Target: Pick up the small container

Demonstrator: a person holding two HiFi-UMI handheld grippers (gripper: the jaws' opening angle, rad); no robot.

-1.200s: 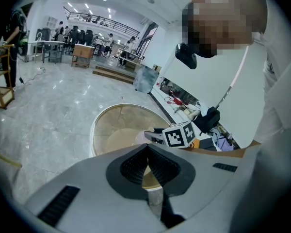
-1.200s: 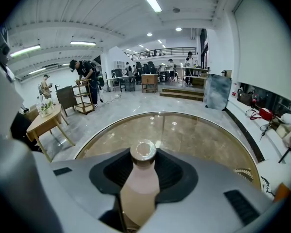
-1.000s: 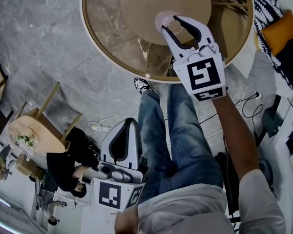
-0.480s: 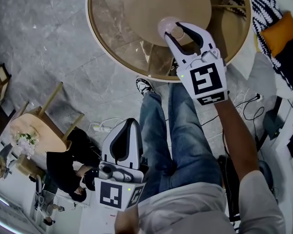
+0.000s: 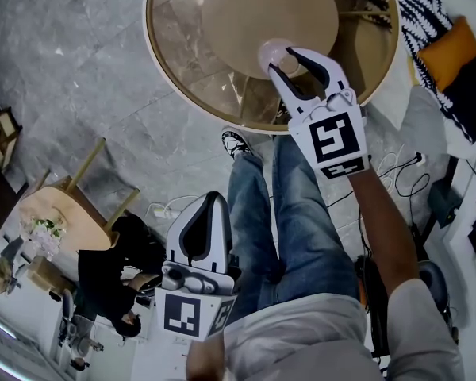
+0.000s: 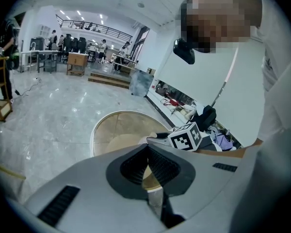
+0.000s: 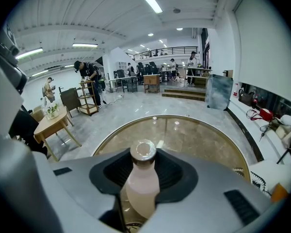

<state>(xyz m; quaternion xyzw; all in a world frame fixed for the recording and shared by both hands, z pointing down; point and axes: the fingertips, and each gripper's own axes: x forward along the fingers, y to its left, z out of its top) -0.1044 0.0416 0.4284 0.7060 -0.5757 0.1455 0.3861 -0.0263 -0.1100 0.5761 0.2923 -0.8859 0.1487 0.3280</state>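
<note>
The small container [image 5: 271, 52] is a pale pink bottle with a silver cap [image 7: 143, 150]. It stands upright over the near part of a round glass table [image 5: 168, 70]. My right gripper [image 5: 282, 57] reaches over the table's near rim and is shut on the bottle, one finger on each side of its body [image 7: 141, 188]. My left gripper [image 5: 209, 203] hangs low beside the person's left leg, far from the table. Its jaws are shut on nothing [image 6: 147, 154]. The left gripper view also shows the right gripper's marker cube [image 6: 188, 136] at the table.
The person's legs in jeans [image 5: 289, 213] and a shoe [image 5: 235, 141] are below the table's edge. A small wooden table with flowers [image 5: 55, 213] and a seated person in black [image 5: 103, 272] are at left. Cables [image 5: 397, 165] and an orange cushion [image 5: 456, 42] are at right.
My right gripper and the bottle have shifted slightly toward the table's near edge. The left gripper has stayed in place.
</note>
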